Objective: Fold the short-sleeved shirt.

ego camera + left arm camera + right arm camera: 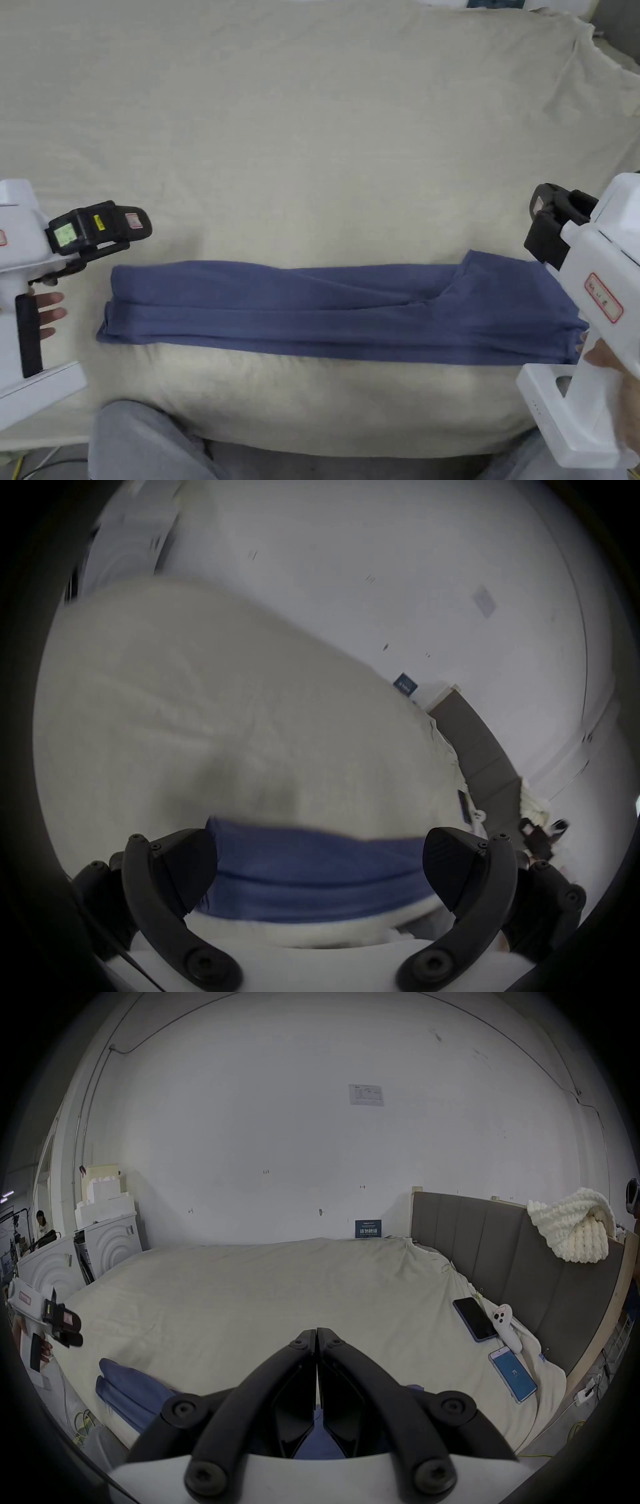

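1. The left gripper (320, 868) is being held with its jaws spread wide apart, and nothing is being gripped between them. In the left gripper view the blue cloth is showing through the gap, lower down and pretty blurry.
2. In the head view the left gripper (134, 228) is being held just off the left end of the shirt, above the bed, not touching the fabric as far as can be made out. A hand (47, 312) is wrapped around its white handle.
3. The right gripper (317, 1342) is being kept fully closed, jaws pressed flat together. Nothing is seen pinched at the tips, and blue fabric is peeking out underneath them.
4. In the head view the right gripper (550, 228) is sitting at the right end of the shirt, near its far corner. Whether contact is being made there can't really be told.
5. The short-sleeved shirt (337, 312) is lying as a long narrow blue band, folded lengthwise, stretched left to right along the near edge of the bed. A flap is folded over at its right end.
6. The bed (312, 125) is covered by a wrinkly cream sheet.
7. Further out, in the right gripper view, a dark phone (474, 1319), a white controller (507, 1329) and a second phone with a lit blue screen (514, 1374) are lying on the sheet by the grey headboard (502, 1248).
8. A chunky cream knit blanket (575, 1227) is draped over the headboard top.
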